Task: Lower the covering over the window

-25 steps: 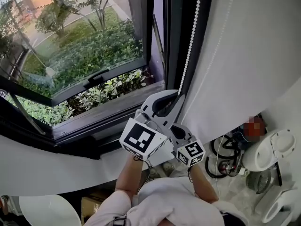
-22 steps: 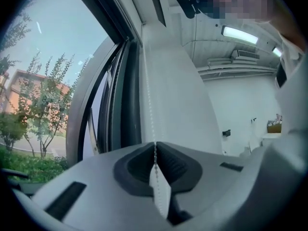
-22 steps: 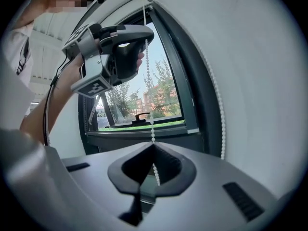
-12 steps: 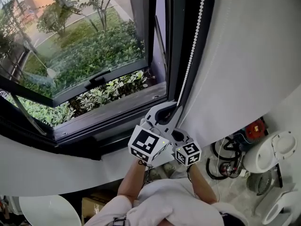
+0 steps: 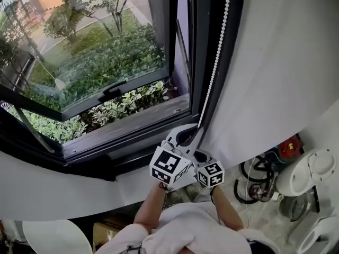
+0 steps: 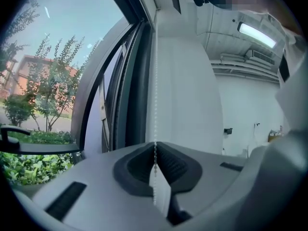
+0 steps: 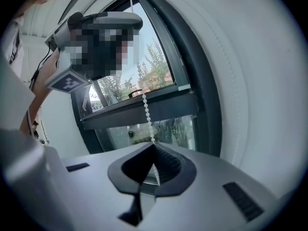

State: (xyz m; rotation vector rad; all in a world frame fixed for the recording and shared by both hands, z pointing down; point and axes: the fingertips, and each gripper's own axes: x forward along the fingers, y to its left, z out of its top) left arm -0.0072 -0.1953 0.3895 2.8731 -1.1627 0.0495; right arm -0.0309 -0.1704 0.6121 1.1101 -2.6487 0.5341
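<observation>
- Head view – the white covering [image 5: 275, 62] fills the right side and hangs just beside the dark window frame [image 5: 198, 46]. The panes to the left of the frame are bare, with green shrubs [image 5: 100, 57] outside. A white bead chain [image 5: 214, 67] runs down along the frame to the two grippers, which are close together below the sill. The left gripper [image 5: 185, 137] is the higher one on the chain, and the right gripper [image 5: 201, 156] is just under it, each with its marker cube toward the person.
- Left gripper view – the jaws are closed narrow and pinch the bead chain [image 6: 155, 81], which rises straight from between the dark pads. A short length of the chain hangs loose below the pinch. The covering [image 6: 187, 90] is to the right of the chain and the window frame [image 6: 130, 81] to its left.
- Right gripper view – the jaws are pressed together on the bead chain [image 7: 144, 109], which climbs from the pad tips up past the window frame [image 7: 144, 110]. The covering [image 7: 250, 81] curves down the right side.
</observation>
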